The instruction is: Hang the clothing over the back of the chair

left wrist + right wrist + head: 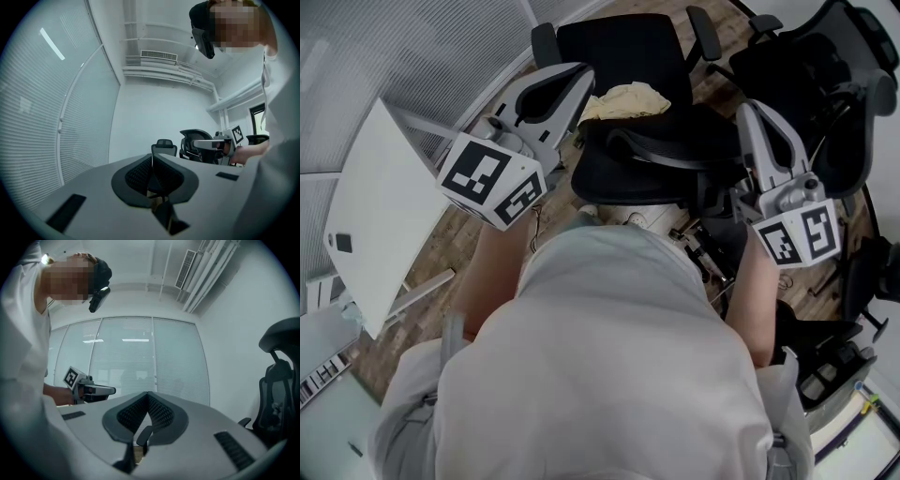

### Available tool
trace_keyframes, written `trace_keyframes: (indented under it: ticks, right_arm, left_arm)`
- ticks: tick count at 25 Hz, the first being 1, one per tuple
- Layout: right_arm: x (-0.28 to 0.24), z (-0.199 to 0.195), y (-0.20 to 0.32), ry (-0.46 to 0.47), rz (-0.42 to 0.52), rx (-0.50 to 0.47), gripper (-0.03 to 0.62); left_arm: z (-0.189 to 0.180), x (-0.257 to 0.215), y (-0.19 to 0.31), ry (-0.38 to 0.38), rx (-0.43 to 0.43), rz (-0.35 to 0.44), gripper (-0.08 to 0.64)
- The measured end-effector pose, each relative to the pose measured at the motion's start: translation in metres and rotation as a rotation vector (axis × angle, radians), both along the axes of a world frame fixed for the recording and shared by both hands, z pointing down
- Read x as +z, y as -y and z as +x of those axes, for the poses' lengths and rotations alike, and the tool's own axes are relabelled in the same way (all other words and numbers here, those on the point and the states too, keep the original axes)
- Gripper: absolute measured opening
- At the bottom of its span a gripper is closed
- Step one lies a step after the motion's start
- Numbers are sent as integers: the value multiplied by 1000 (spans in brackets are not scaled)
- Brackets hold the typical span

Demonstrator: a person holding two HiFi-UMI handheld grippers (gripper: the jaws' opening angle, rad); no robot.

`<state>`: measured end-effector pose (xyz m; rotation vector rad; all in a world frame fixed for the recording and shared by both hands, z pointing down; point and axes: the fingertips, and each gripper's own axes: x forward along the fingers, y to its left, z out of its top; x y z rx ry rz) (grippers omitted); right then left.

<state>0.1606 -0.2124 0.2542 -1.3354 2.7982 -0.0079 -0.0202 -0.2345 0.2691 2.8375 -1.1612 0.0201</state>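
On the office chair seat (623, 47), beyond the backrest (656, 161), the cream clothing (625, 100) lay crosswise, just beside the left gripper (578, 80) and farther from the right gripper (750, 112), both grippers pressed together and empty.

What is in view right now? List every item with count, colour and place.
clothing: one, pale yellow, crumpled on the seat of the near chair
office chairs: at least two, black, one straight ahead of the person, one to its right
table: one, white, at the person's left
floor: one, wood-brown, under the chairs and table
glass wall with blinds: one, pale grey, past the table on the left
left tongs: one pair, grey with black pads, shut, empty
right tongs: one pair, grey with black pads, shut, empty
person's torso: one, light top, bottom of the head view
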Motion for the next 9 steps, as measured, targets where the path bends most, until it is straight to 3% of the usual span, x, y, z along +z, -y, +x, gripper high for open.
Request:
trace_keyframes:
  ticks: [9]
  right_arm:
    - [-2, -2, 2, 4, 15, 12, 21]
  left_arm:
    - [-4, -2, 3, 13, -7, 19, 21]
